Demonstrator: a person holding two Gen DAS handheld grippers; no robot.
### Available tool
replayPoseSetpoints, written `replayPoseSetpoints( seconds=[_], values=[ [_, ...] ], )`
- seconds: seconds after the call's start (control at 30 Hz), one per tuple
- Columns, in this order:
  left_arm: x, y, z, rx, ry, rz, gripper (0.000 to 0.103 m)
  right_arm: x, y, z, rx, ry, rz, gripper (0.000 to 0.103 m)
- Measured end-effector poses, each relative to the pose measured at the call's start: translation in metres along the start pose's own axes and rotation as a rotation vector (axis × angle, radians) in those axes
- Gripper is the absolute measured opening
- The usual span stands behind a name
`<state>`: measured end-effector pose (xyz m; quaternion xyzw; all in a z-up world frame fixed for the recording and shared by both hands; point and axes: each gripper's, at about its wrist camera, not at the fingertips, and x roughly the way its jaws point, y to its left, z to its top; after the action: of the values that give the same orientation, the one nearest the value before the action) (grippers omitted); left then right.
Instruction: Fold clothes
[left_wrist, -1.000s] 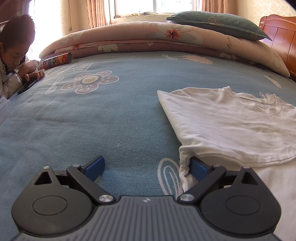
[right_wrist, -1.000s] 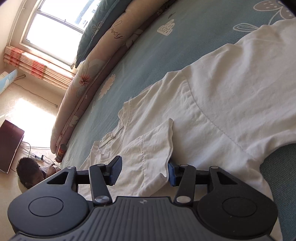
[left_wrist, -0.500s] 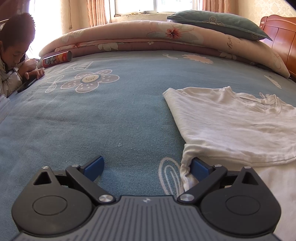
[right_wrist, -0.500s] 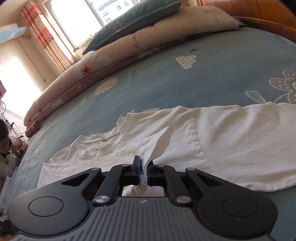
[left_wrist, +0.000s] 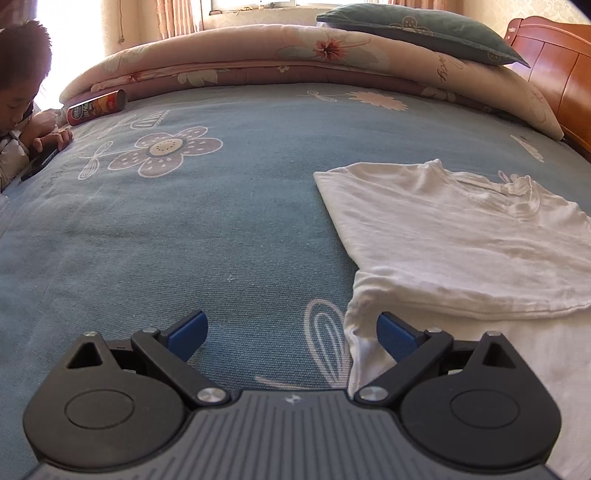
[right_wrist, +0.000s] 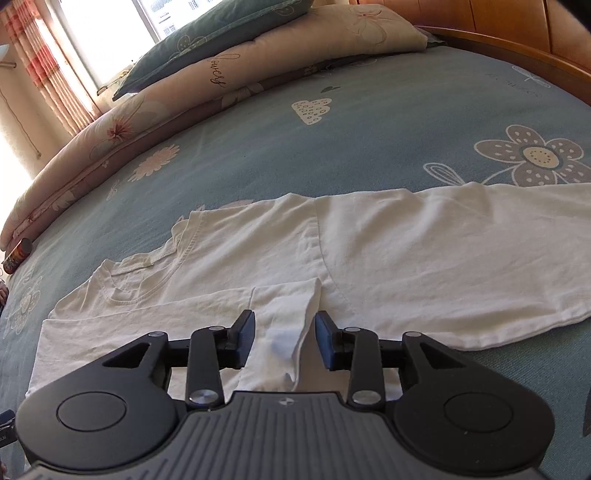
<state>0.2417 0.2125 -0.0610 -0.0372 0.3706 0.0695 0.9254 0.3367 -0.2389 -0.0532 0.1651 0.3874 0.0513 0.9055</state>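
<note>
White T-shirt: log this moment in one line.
white T-shirt: flat on bed, sleeve folded in | left gripper: open at shirt edge | right gripper: open, astride sleeve

Left claw held low and level, blue pads spread wide with a broad gap between them, right pad just touching white fabric at its inner face. Right claw likewise low and pointing forward, jaws parted to a moderate gap, dark pads standing clear on either side of a raised fold, gripping nothing. Both housings near-horizontal, linkages splayed outward.
</note>
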Motion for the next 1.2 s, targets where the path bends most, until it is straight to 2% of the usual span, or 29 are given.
replayPoseSetpoints(
  seconds=[0.1,0.17,0.2,0.23,0.27,0.33,0.37,0.4,0.5,0.63,0.73,0.83,0.93,1.03,1.2],
  values=[
    [-0.023,0.015,0.010,-0.039,-0.075,-0.039,0.098,-0.023,0.016,0.003,-0.048,-0.053,0.063,0.043],
    [-0.025,0.033,0.014,-0.111,-0.101,-0.065,0.098,-0.038,0.039,0.002,-0.111,-0.122,0.133,0.047],
    [-0.023,0.044,0.014,-0.165,-0.095,-0.090,0.098,-0.044,0.054,0.001,-0.154,-0.160,0.167,0.054],
    [-0.021,0.055,0.015,-0.222,-0.085,-0.117,0.098,-0.046,0.071,0.002,-0.201,-0.156,0.200,0.055],
    [-0.018,0.065,0.014,-0.276,-0.077,-0.152,0.098,-0.045,0.087,0.002,-0.241,-0.120,0.228,0.054],
    [-0.013,0.077,0.012,-0.359,-0.063,-0.212,0.098,-0.037,0.127,-0.004,-0.328,-0.030,0.294,0.041],
    [-0.011,0.083,0.010,-0.399,-0.056,-0.241,0.098,-0.031,0.149,-0.011,-0.391,-0.005,0.314,0.030],
    [-0.009,0.085,0.010,-0.416,-0.053,-0.254,0.098,-0.025,0.174,-0.019,-0.461,0.016,0.329,0.027],
    [-0.004,0.085,0.009,-0.419,-0.034,-0.240,0.098,-0.003,0.232,-0.044,-0.591,0.062,0.367,0.021],
    [0.001,0.088,0.007,-0.421,-0.010,-0.226,0.098,0.036,0.295,-0.081,-0.721,0.124,0.370,0.021],
    [0.004,0.089,0.005,-0.405,0.005,-0.206,0.098,0.067,0.317,-0.108,-0.759,0.170,0.349,0.021],
    [0.006,0.093,0.004,-0.413,0.012,-0.207,0.098,0.074,0.323,-0.125,-0.785,0.130,0.336,0.021],
    [0.006,0.097,0.004,-0.442,0.012,-0.205,0.098,0.068,0.322,-0.114,-0.767,0.148,0.352,0.021],
    [0.003,0.101,0.005,-0.466,0.001,-0.202,0.098,0.067,0.318,-0.093,-0.709,0.099,0.343,0.022],
    [0.005,0.099,0.003,-0.437,0.018,-0.188,0.098,0.106,0.330,-0.081,-0.641,0.108,0.311,0.022]
  ],
)
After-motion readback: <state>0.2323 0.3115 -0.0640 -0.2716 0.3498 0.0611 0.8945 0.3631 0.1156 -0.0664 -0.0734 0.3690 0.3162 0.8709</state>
